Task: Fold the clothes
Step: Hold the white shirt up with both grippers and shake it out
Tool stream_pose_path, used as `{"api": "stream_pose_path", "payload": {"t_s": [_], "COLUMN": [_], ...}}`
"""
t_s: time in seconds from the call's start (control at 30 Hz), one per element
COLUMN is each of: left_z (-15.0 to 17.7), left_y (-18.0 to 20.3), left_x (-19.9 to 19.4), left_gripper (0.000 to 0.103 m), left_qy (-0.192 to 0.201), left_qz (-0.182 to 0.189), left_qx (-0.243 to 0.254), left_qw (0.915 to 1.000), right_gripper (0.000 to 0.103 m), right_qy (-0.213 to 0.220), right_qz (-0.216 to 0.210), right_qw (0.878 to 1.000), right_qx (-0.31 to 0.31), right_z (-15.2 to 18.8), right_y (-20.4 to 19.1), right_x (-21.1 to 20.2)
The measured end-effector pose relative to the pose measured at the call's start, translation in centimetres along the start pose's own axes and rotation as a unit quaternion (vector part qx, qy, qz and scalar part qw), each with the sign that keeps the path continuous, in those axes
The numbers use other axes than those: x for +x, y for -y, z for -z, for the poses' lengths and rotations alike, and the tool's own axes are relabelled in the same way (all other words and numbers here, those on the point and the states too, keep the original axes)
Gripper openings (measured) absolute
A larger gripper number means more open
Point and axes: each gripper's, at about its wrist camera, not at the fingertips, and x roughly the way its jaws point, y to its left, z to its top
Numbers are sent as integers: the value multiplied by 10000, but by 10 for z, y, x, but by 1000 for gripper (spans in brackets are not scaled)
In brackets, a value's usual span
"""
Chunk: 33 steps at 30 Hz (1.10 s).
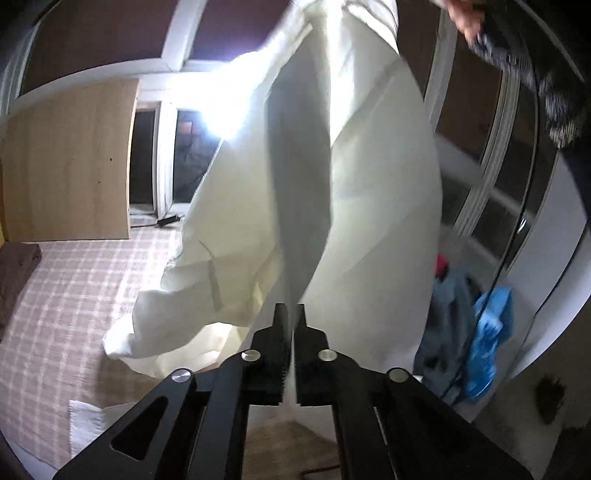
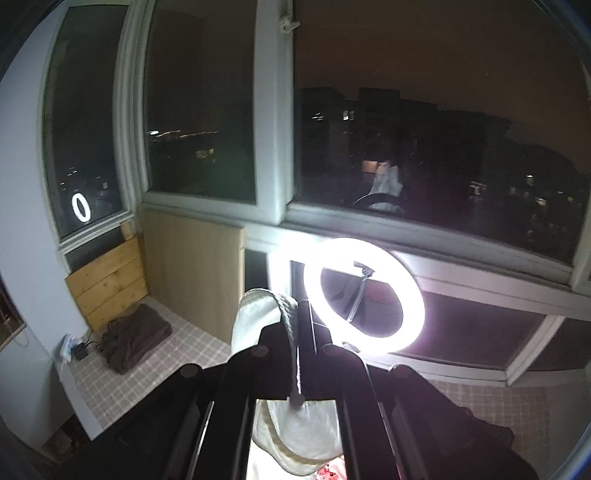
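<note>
A large white garment (image 1: 369, 177) hangs in the air above the bed with the pink checked cover (image 1: 74, 302). My left gripper (image 1: 293, 314) is shut on its lower edge, with cloth pinched between the jaws. My right gripper (image 2: 295, 314) is shut on a ribbed white edge of the same garment (image 2: 258, 310), held high; more cloth (image 2: 303, 432) hangs below the fingers. In the left wrist view a hand with the other gripper (image 1: 469, 18) shows at the top right, holding the garment's top.
A folded brown cloth (image 2: 133, 336) lies on the bed near a wooden board (image 2: 192, 266). A lit ring light (image 2: 364, 295) stands before dark windows (image 2: 424, 147). A pile of blue and grey clothes (image 1: 469, 325) lies at the right. A charger (image 2: 79, 350) sits by the wall.
</note>
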Motion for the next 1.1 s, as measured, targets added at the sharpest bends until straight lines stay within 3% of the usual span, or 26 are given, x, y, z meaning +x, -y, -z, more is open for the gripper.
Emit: {"api": "stream_pose_path", "payload": {"t_s": [0.07, 0.17, 0.3, 0.5, 0.57, 0.67, 0.73, 0.8, 0.83, 0.87, 1.0, 1.1], "left_z": [0, 9, 19, 28, 31, 37, 38, 38, 36, 33, 23, 15], "left_y": [17, 55, 83, 103, 116, 131, 130, 119, 110, 96, 38, -2], "left_x": [4, 19, 33, 66, 77, 97, 105, 106, 104, 98, 65, 24], "left_gripper": [37, 44, 64, 68, 76, 76, 70, 35, 12, 2, 2, 2], "left_qy": [-27, -224, -166, -28, 93, 210, 237, 193, 145, 52, -123, 95], "left_qz": [278, 665, 701, 26, -473, -1152, -1121, -971, -793, -500, -187, -233], "left_qx": [189, 716, 793, 613, 808, 1138, 1369, 1386, 1358, 1306, 832, 785], "left_qw": [9994, 9950, 9942, 9981, 9956, 9866, 9839, 9854, 9875, 9902, 9963, 9966], "right_gripper": [1, 1, 1, 1, 1, 1, 1, 1, 1, 1, 1, 1], "right_qy": [32, 53, -47, -99, -123, -117, -113, -123, -133, -124, -50, 78], "right_qz": [152, 240, 346, 308, 302, 218, 155, 99, 75, 78, 64, 106], "right_qw": [9998, 9995, 9993, 9995, 9995, 9996, 9997, 9997, 9997, 9998, 10000, 9998], "right_qx": [87, 196, 109, 7, -47, -112, -156, -173, -169, -146, 29, 150], "right_z": [-2, 2, 8, 9, 8, 8, 8, 9, 10, 11, 13, 12], "right_y": [-2, -5, -10, -10, -9, -8, -7, -5, -3, 0, 13, 15], "right_x": [-5, -10, -9, -9, -7, -6, -6, -7, -7, -7, -13, -26]}}
